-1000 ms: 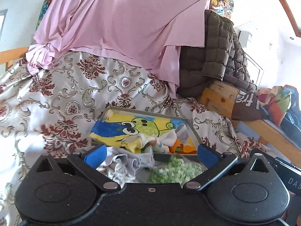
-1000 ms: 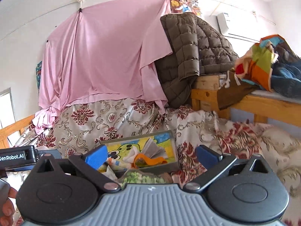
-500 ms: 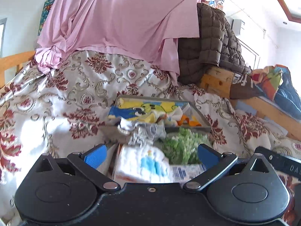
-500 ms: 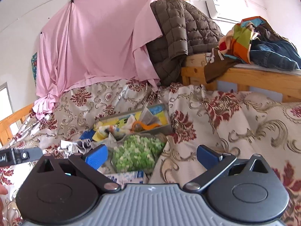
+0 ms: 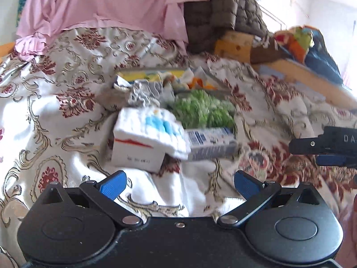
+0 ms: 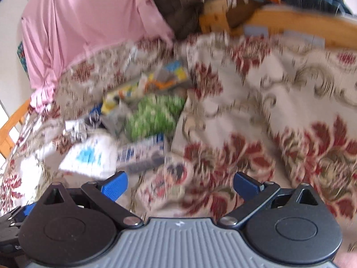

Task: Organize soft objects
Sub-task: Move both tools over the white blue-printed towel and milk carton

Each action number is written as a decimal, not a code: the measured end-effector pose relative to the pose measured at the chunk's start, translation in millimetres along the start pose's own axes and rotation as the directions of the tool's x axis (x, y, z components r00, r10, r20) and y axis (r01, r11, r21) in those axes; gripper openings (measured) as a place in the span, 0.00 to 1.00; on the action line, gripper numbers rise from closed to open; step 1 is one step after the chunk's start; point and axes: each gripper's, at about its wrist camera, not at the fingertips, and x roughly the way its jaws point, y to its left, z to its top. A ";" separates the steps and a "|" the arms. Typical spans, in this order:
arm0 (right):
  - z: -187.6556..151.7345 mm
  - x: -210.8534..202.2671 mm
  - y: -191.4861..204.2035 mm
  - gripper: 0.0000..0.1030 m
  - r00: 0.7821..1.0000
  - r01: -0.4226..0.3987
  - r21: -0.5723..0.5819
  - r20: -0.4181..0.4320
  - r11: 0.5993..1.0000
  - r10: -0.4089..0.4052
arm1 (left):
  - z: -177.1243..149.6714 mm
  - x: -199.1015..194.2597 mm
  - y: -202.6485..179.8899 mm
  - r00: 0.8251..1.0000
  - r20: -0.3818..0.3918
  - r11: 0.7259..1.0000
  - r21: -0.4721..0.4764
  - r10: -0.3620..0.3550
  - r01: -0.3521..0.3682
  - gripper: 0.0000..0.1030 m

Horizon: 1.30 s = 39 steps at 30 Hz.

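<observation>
A pile of soft things lies on a floral bedspread (image 5: 55, 134). Nearest is a white pack with blue print (image 5: 154, 125) resting on a white box (image 5: 136, 154), beside a blue-and-white packet (image 5: 209, 140). Behind them sit a green speckled bag (image 5: 203, 109), crumpled silver foil (image 5: 142, 91) and a grey tray (image 5: 160, 76) holding a yellow cartoon cloth and orange pieces. My left gripper (image 5: 179, 182) is open, just short of the white box. My right gripper (image 6: 179, 182) is open over bare bedspread, right of the pile; the right wrist view is blurred but shows the white pack (image 6: 87, 156) and green bag (image 6: 154, 114).
A pink sheet (image 5: 107, 2) hangs behind the bed, with a brown quilted jacket (image 5: 223, 9) beside it. A wooden bed frame (image 5: 308, 76) with colourful clothes stands at the right. The right gripper's body (image 5: 328, 145) shows at the right edge of the left wrist view.
Both grippers have pulled back and tipped downward, so the pile sits farther ahead and the white box and blue-and-white packet have come fully into view. Both stay open.
</observation>
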 end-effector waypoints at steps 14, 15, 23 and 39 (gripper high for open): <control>2.0 52.1 7.8 1.00 0.975 -0.117 0.029 -0.188 0.993 0.121 | 5.8 9.9 28.2 0.998 -0.011 0.996 -0.068 0.059 -0.060 0.99; 2.4 56.1 8.1 1.00 0.972 -0.123 0.033 -0.196 0.992 0.127 | 7.7 11.8 30.4 0.998 -0.010 0.995 -0.078 0.065 -0.065 0.99; 6.6 92.0 3.8 1.00 0.962 -0.108 0.120 -0.237 0.987 0.134 | 31.4 33.0 33.7 0.995 0.046 0.996 -0.031 0.086 -0.084 0.99; 11.5 97.0 19.5 0.94 0.965 -0.208 0.082 -0.143 0.975 0.218 | 63.6 73.9 14.2 0.999 -0.034 0.946 0.324 0.017 -0.005 0.96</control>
